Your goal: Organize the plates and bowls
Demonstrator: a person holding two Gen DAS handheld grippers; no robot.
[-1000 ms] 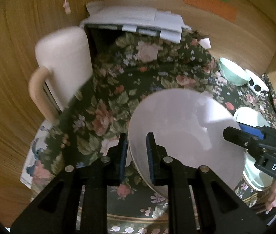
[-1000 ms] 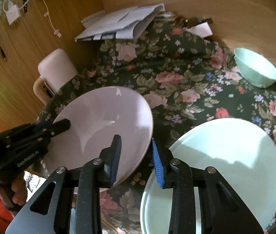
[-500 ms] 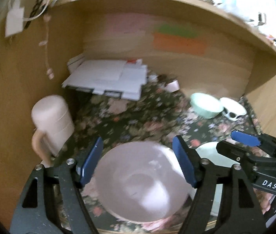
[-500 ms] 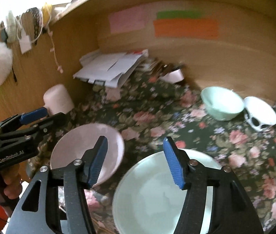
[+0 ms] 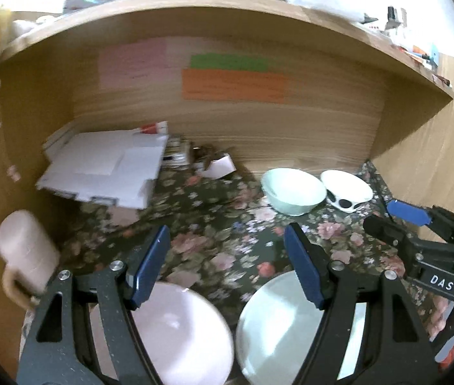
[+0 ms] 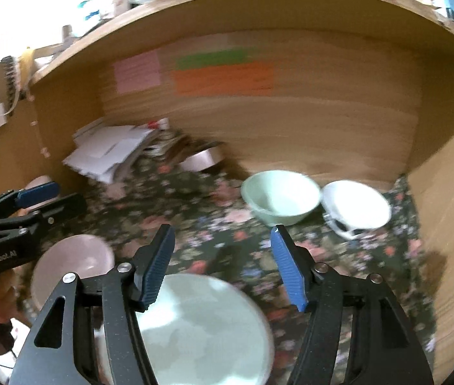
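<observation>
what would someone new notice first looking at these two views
The dark flowered cloth covering the desk stands out, with a pink bowl and a pale green plate side by side at the near edge. At the back right sit a mint bowl and a white spotted bowl, close together. Both the left claw and the right claw hang open above the dishes, holding nothing.

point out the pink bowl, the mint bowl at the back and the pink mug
pink bowl (image 5: pixel 175 330), left wrist view, on its inner surface.
mint bowl (image 5: pixel 292 189), left wrist view, on its inside near the middle.
pink mug (image 5: pixel 26 250), left wrist view, on its side wall.
</observation>
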